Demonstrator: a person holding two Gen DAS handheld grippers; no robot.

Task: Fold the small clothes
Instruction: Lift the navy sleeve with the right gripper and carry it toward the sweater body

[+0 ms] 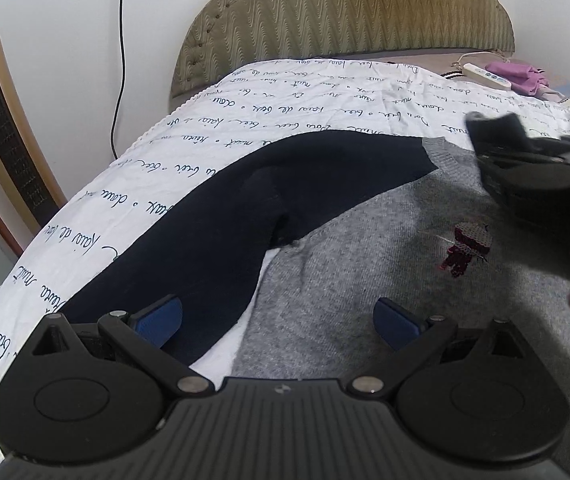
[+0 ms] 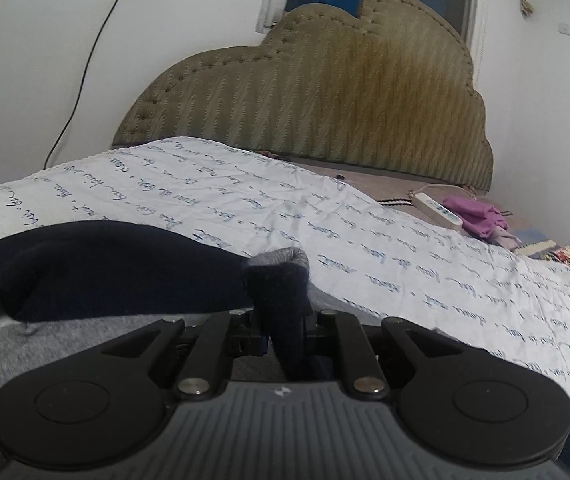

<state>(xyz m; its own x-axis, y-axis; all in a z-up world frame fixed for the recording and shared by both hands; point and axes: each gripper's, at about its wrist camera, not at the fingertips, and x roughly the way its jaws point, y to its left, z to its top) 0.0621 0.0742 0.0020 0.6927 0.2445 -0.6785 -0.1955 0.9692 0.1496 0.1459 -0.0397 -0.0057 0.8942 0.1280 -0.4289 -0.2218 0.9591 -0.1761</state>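
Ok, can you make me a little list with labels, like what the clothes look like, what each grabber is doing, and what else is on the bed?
garment: grey sweater with navy sleeves, lying on the quilt
picture on it: small red figure on the chest
left hand-held gripper: open, above the sweater's body and one navy sleeve, holding nothing
right hand-held gripper: shut on a pinched-up fold of the sweater, navy with grey at the tip
also on bed: white remote, purple cloth
behind: olive headboard
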